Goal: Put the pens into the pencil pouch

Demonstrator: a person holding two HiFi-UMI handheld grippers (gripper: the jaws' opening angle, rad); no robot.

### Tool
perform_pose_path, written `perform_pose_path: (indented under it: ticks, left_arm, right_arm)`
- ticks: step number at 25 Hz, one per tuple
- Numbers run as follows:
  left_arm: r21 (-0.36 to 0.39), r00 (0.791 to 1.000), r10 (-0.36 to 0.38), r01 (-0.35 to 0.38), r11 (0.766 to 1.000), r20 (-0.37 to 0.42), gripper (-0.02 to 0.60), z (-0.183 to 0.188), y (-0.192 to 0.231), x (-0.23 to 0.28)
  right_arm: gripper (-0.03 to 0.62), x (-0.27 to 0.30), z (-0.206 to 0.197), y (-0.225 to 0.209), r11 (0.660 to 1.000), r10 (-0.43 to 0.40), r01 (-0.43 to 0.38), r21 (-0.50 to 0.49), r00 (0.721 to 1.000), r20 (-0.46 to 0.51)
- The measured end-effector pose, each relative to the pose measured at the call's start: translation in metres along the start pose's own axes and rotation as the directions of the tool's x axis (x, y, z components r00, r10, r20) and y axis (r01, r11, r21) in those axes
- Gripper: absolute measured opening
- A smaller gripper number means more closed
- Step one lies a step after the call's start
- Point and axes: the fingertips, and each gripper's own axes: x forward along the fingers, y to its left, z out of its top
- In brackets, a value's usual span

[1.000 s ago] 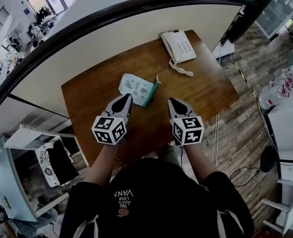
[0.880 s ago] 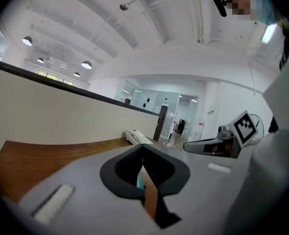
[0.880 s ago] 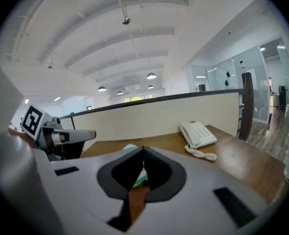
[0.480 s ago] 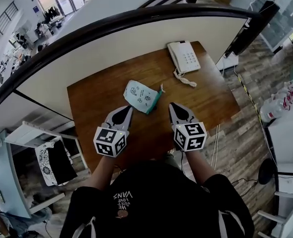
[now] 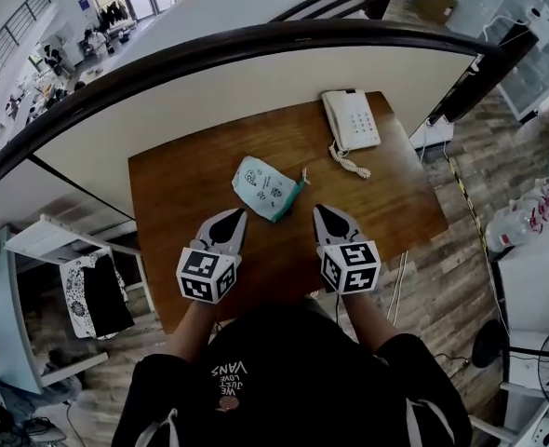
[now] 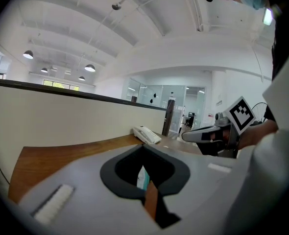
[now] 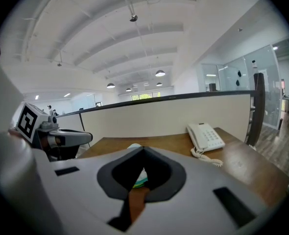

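Observation:
The pencil pouch point(image 5: 265, 186), pale teal with small prints, lies flat in the middle of the wooden table point(image 5: 172, 184), its teal zipper edge toward me. No loose pens show in any view. My left gripper point(image 5: 238, 213) hovers just short of the pouch's near left side, jaws shut and empty. On the near right, my right gripper point(image 5: 319, 209) is also shut and empty. In the left gripper view the closed tips point(image 6: 143, 146) point at the pouch point(image 6: 141, 178), of which only a sliver shows. In the right gripper view the pouch point(image 7: 140, 178) peeks past the shut jaws.
A white desk phone point(image 5: 353, 119) with a coiled cord sits at the table's far right corner. A cream partition wall point(image 5: 256, 87) with a dark rail runs behind the table. The table's front edge is right at my body.
Both grippers have drawn back a little from the pouch toward me. The pouch has stayed where it was.

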Motion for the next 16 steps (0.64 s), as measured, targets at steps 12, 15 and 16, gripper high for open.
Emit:
perform_pose_path:
  ticks: [12,15,16]
  left_arm:
    - [-0.005,0.999,0.044,-0.044,0.999,-0.006,0.011,-0.001,-0.008,0.012]
    - [-0.006,0.999,0.048,-0.048,0.999,-0.007,0.011,-0.003,-0.009,0.015]
    - [-0.007,0.999,0.05,-0.05,0.999,-0.007,0.011,-0.004,-0.009,0.016]
  right_arm:
    - [0.012,0.007,0.003,-0.012,0.999,0.046,-0.046,-0.023,0.999,-0.012]
    - [0.012,0.008,0.001,-0.014,0.998,0.052,-0.052,-0.022,0.999,-0.012]
    - [0.012,0.008,0.001,-0.015,0.998,0.054,-0.054,-0.023,0.998,-0.013]
